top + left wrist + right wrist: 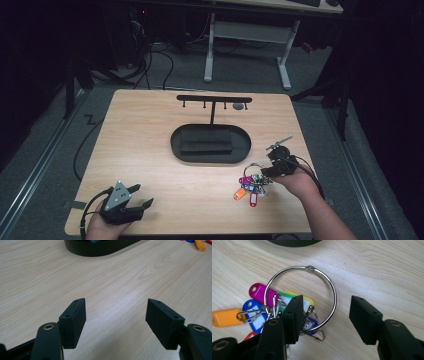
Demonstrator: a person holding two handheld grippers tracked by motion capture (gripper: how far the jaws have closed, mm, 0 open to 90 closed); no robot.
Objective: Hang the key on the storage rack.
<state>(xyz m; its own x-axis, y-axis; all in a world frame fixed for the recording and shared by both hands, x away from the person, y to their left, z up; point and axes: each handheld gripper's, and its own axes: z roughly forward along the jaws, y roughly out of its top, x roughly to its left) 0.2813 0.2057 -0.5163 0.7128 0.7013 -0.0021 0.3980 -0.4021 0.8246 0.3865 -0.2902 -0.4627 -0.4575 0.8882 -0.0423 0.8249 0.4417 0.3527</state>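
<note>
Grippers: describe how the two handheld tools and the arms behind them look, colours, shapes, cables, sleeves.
Both are black two-jaw tools. The left gripper carries a grey three-cornered plate with small dots on top, and a black cable loops beside it. Its fingers are flat rectangular black blocks with small screw holes, on rounded arms with brass-coloured eyelets. The right gripper has the same block fingers and a trailing black cable. Both forearms are bare, no sleeves.
</note>
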